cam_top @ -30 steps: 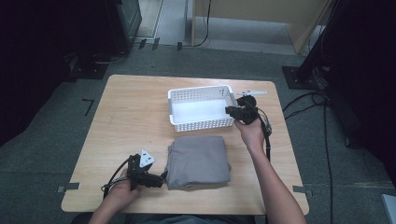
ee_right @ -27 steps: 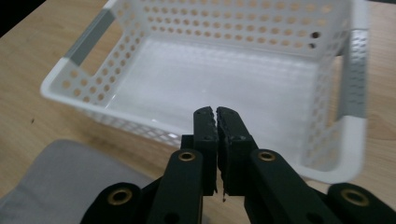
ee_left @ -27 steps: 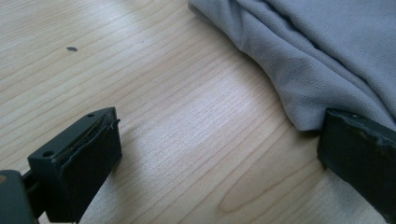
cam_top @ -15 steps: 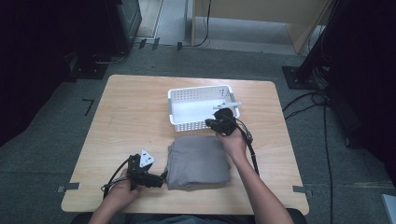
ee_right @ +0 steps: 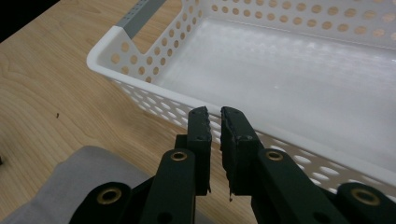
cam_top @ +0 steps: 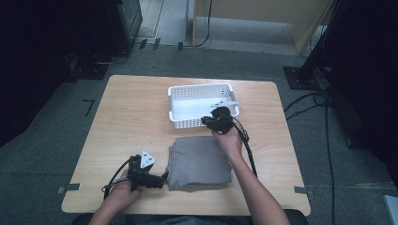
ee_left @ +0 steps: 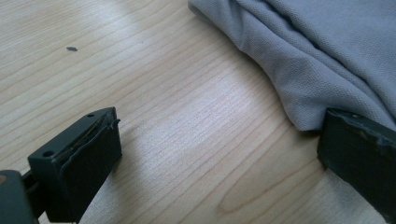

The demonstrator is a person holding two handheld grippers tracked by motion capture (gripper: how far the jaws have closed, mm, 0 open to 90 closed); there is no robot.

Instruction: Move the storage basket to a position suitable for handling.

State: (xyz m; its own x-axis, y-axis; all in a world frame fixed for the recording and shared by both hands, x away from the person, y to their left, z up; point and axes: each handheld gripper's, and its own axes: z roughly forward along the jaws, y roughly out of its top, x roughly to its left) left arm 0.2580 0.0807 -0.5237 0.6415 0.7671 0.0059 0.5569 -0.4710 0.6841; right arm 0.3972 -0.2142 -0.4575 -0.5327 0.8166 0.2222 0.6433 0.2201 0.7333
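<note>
A folded grey cloth (cam_top: 199, 161) lies on the wooden table (cam_top: 131, 117), near the front. Behind it stands an empty white perforated basket (cam_top: 174, 101). My left gripper (cam_top: 162, 179) rests at the cloth's front left corner. In the left gripper view it (ee_left: 219, 135) is wide open, one jaw on bare wood and the other against the cloth (ee_left: 327, 56) edge. My right gripper (cam_top: 206, 121) hovers at the basket's near wall, above the cloth's far edge. Its jaws (ee_right: 215, 114) have just eased apart to a thin slit, with nothing between them, and point at the basket (ee_right: 107, 65).
A grey handle bar (ee_right: 140, 14) sits on the basket's end rim. Cables trail from both grippers across the table. Dark stands and cables (cam_top: 324, 98) line the floor to the right. Bare wood stretches left of the basket and cloth.
My right hand has moved left and down from the basket's right end to its near wall, by the cloth's far edge. The left hand has stayed put.
</note>
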